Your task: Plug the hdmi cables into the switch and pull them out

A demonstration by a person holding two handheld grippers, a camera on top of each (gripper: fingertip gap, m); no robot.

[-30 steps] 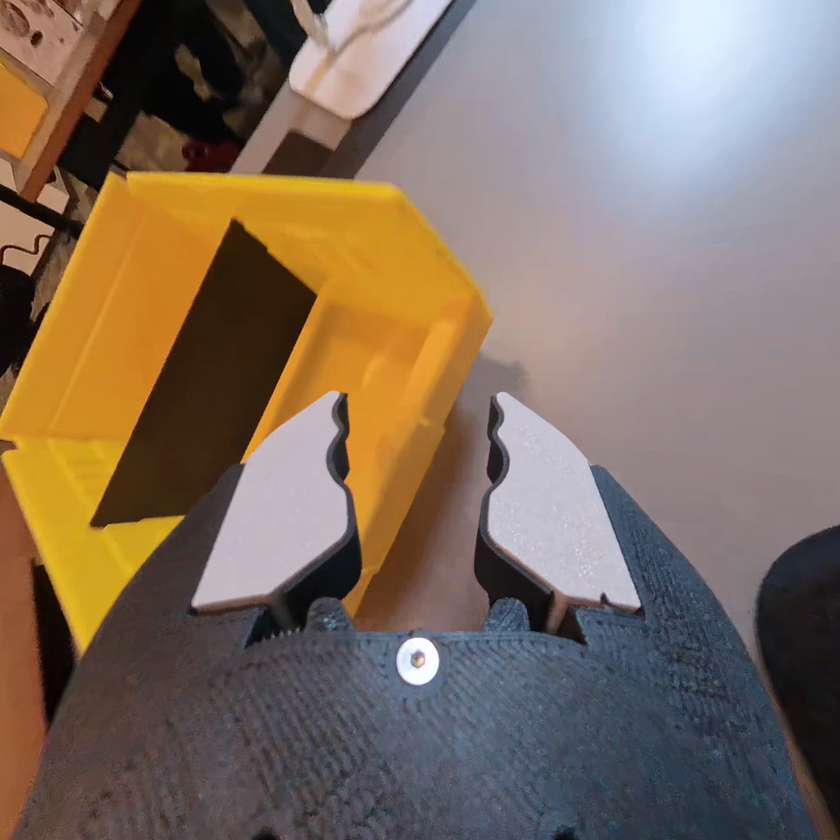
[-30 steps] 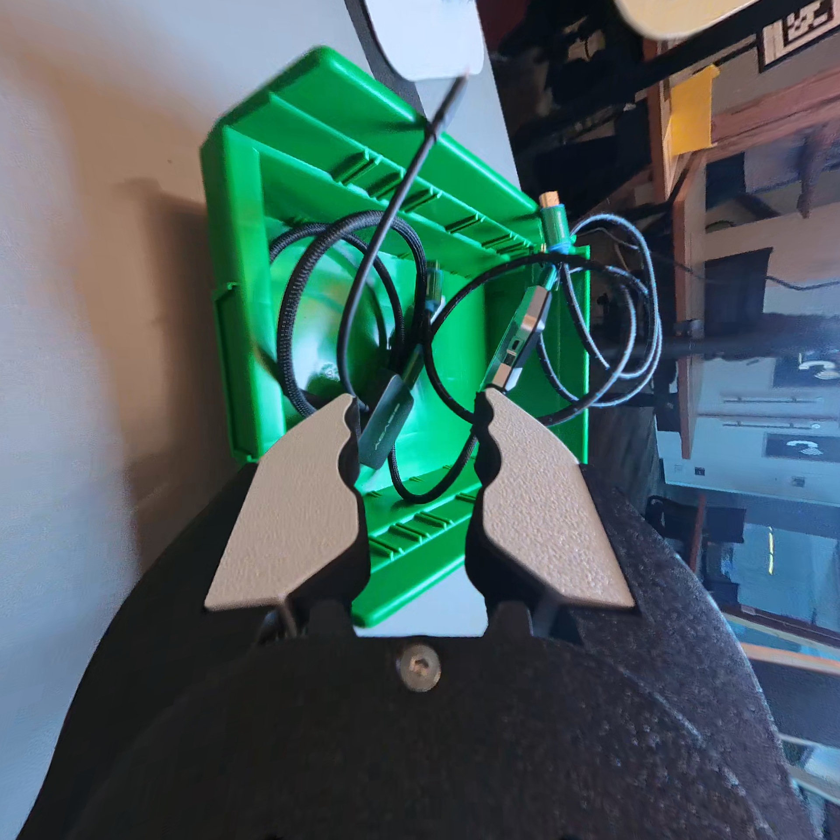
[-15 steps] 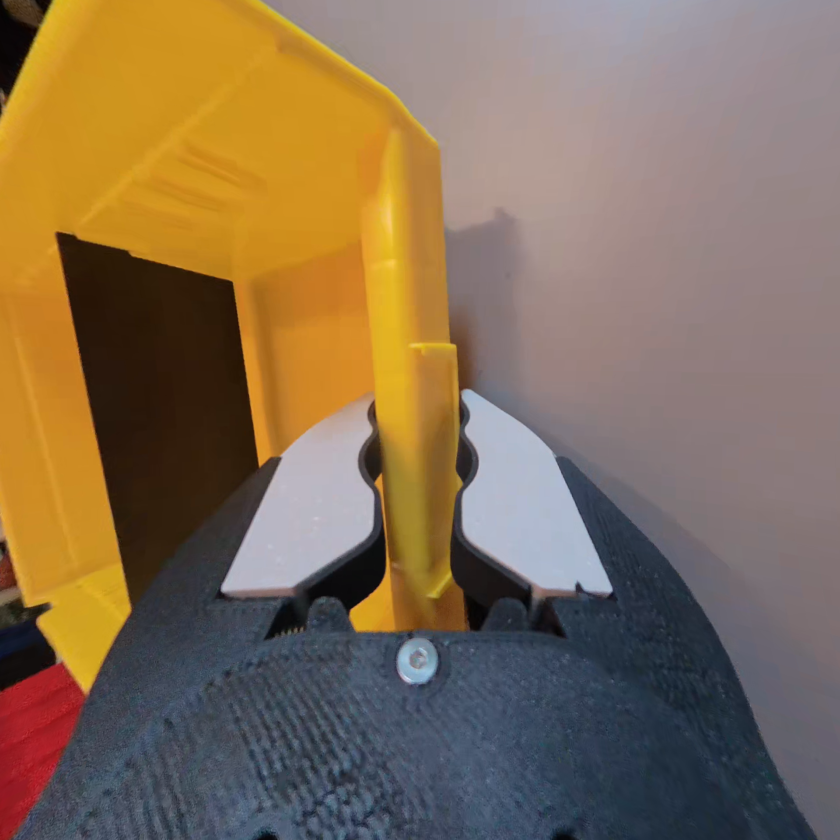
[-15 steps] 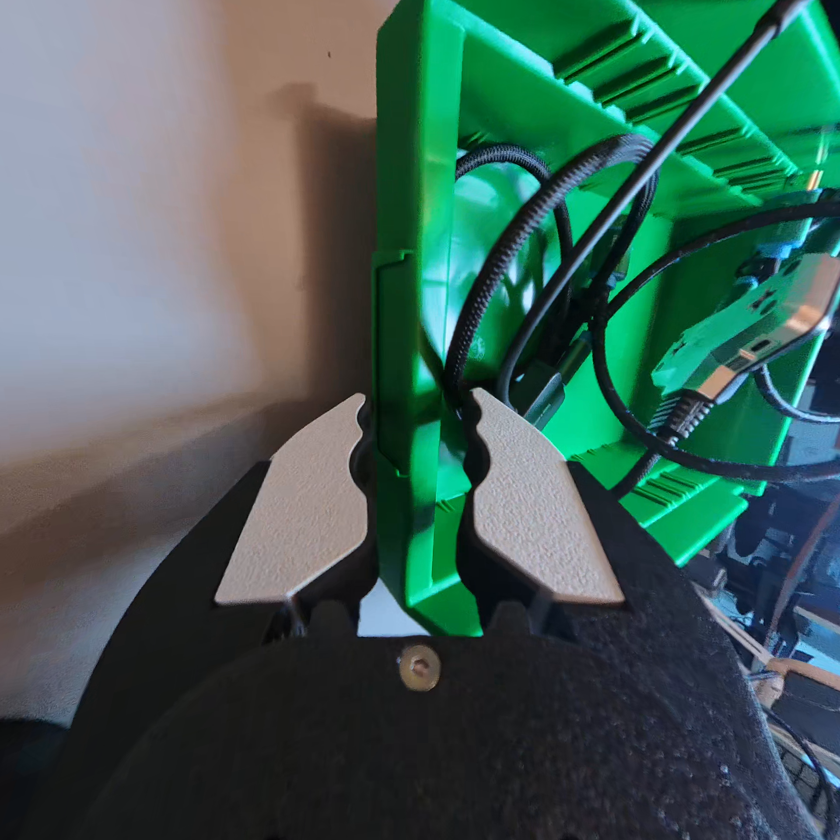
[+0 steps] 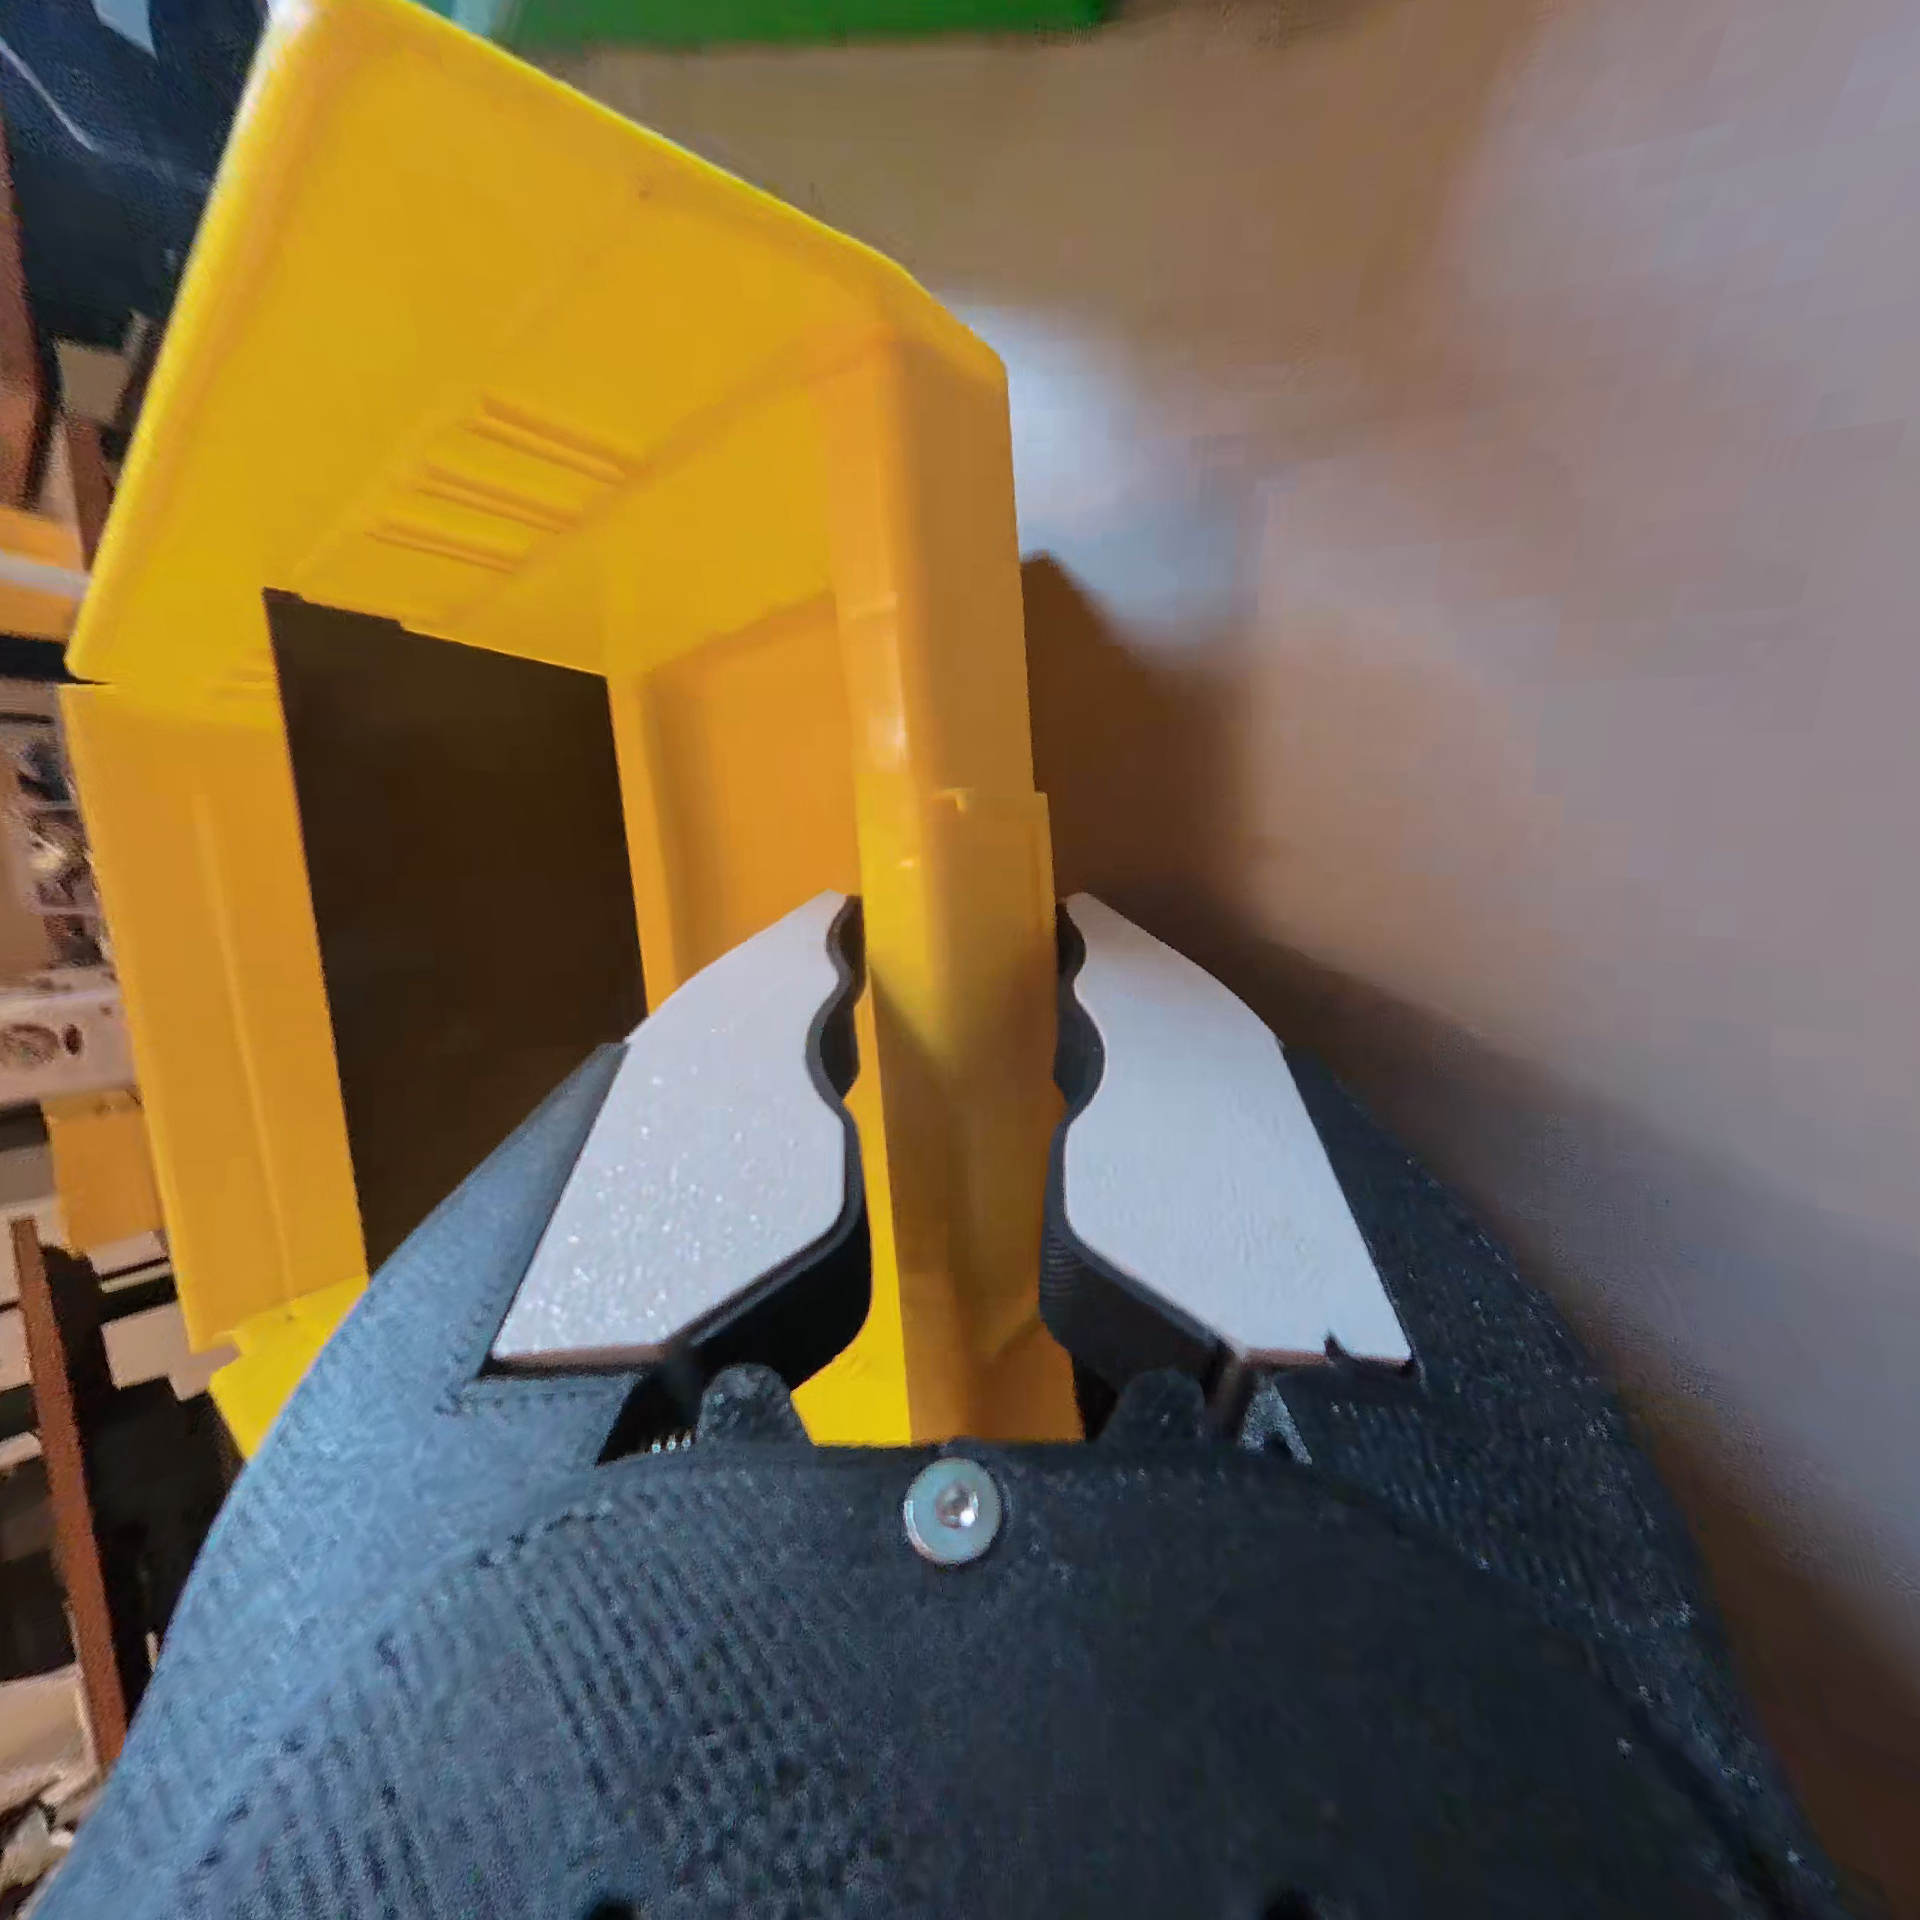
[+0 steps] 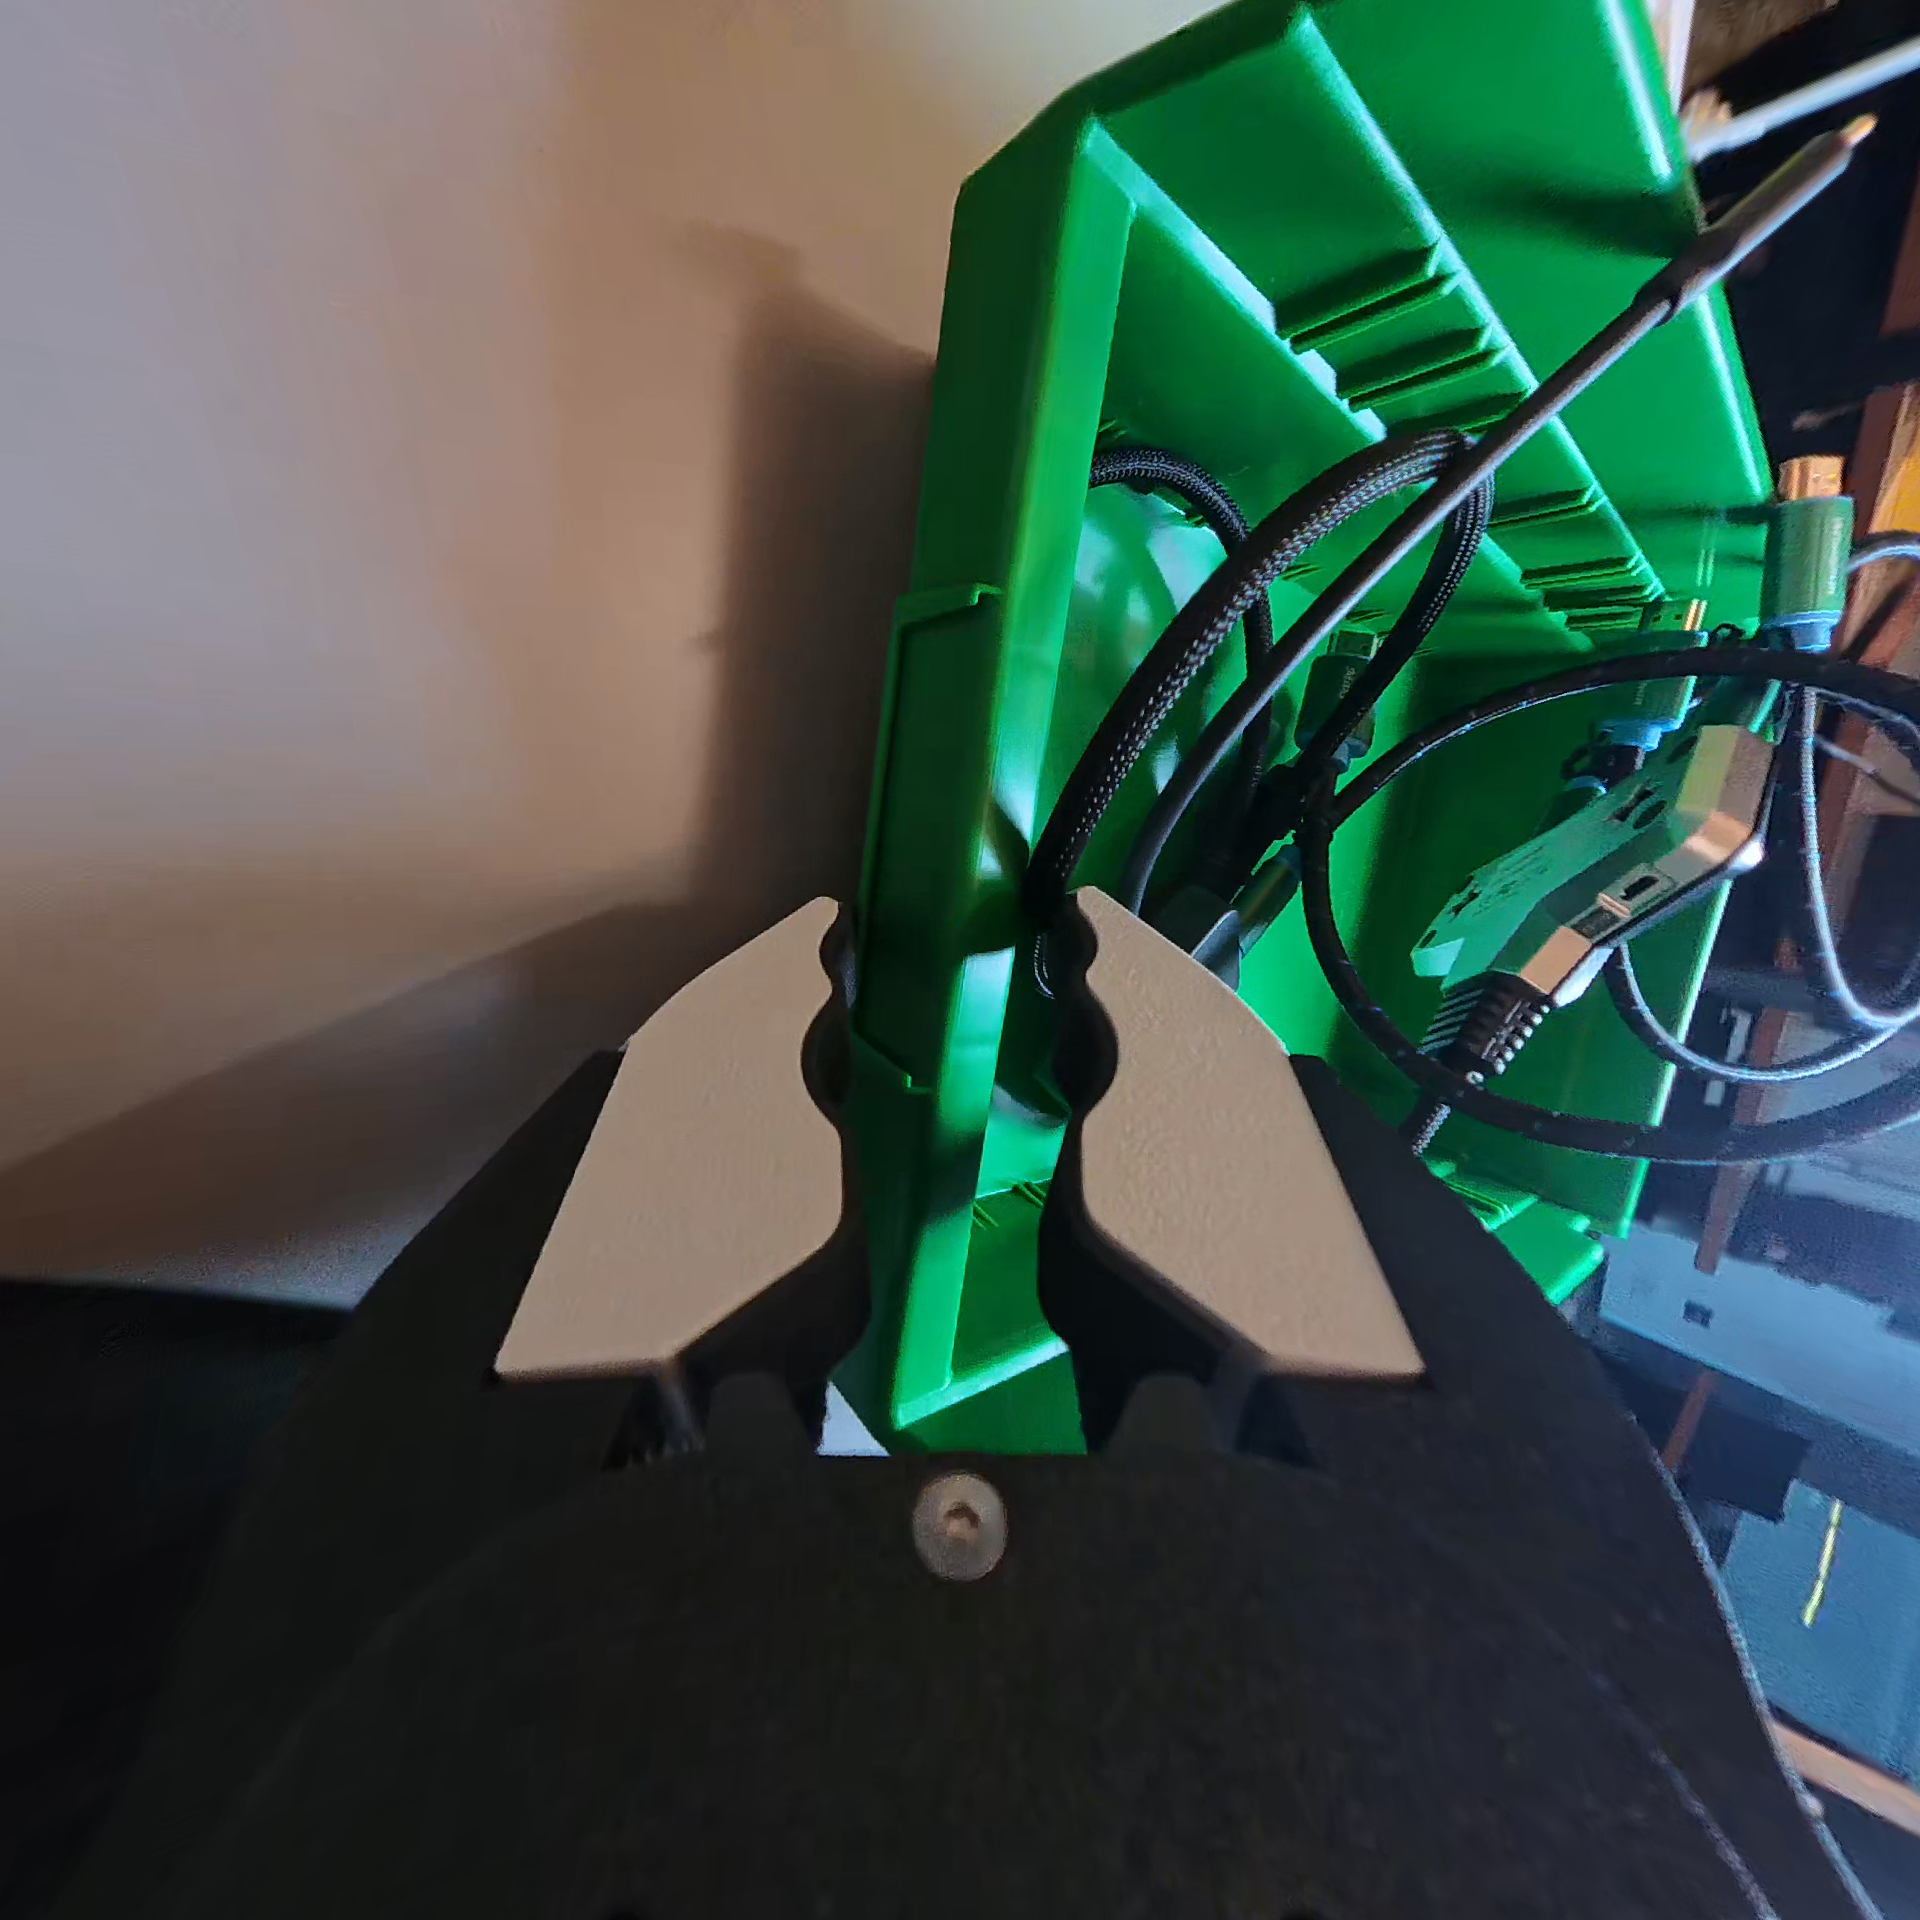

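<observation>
My left gripper is shut on the near wall of a yellow bin, which has a dark bottom and looks empty. My right gripper is shut on the near wall of a green bin. The green bin holds several coiled black braided HDMI cables and a small silvery switch box near its right edge. A thin dark cable sticks out past the bin's top. Some plugs lie under the coils.
Both bins rest on a pale table, which also shows in the left wrist view. A green edge shows at the top of the left wrist view. Wooden furniture and clutter lie beyond the table edge.
Both grippers came in from above the bins and closed on the near walls. Since then the views have shifted slightly, with both bins held in the same grip.
</observation>
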